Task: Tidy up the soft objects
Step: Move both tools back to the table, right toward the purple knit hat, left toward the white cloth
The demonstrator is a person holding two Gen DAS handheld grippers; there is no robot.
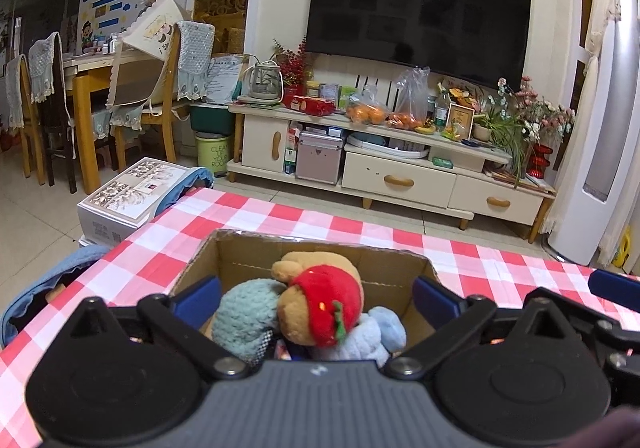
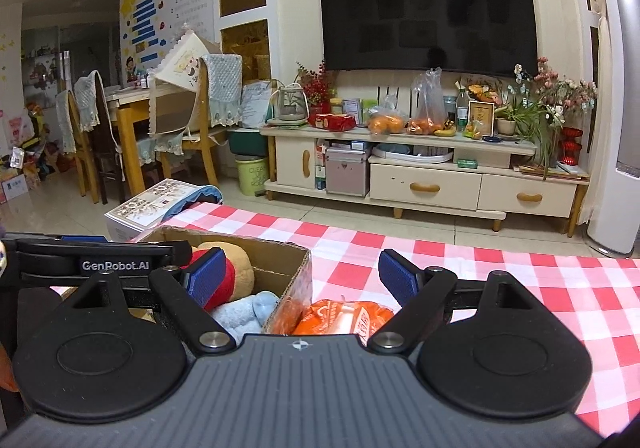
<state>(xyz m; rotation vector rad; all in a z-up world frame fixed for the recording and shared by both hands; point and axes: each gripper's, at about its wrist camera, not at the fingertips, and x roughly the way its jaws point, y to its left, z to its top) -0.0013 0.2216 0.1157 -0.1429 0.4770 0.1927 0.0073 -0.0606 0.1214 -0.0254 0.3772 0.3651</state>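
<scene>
Left gripper (image 1: 316, 298) jaws wide, empty, above open brown cardboard box (image 1: 240, 248) holding tan plush bear with red strawberry hat (image 1: 320, 300).

Right gripper (image 2: 300, 276) wide over orange plastic packet (image 2: 344, 318), at box's 3 o'clock.

Risk: descending finger snags box wall, tips box.

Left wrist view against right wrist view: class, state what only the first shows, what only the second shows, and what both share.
Only the left wrist view shows the teal knitted toy in the cardboard box. Only the right wrist view shows the orange packet lying on the checked tablecloth beside the box. Both show the box, the brown plush with its red cap, the light blue plush and open jaws holding nothing.
</scene>
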